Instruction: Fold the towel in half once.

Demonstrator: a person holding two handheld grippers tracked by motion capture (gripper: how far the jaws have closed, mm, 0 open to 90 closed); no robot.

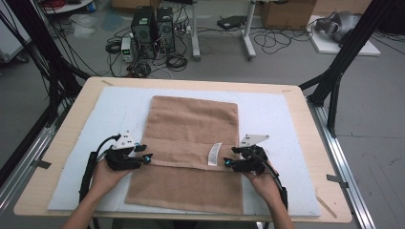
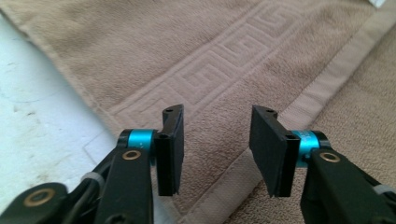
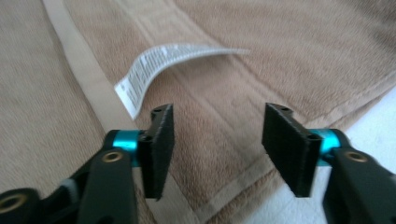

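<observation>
Your brown towel (image 1: 191, 143) lies partly folded on the white pad (image 1: 267, 114) covering the table (image 1: 305, 119), its folded flap's edge running between your hands. Your left claw (image 1: 145, 151) sits spread at the flap's left corner, pinching nothing. Your right claw (image 1: 229, 156) sits spread at the right corner, near the white label (image 1: 215, 154).

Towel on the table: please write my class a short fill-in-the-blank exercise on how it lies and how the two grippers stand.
1. The brown towel lies partly ____ over itself.
2. The white care label lies nearer the ____ gripper.
3. The left gripper has its jaws ____, with nothing clamped between them.
4. The towel rests on a ____ pad covering the wooden table.

Missing words: folded; right; open; white
</observation>
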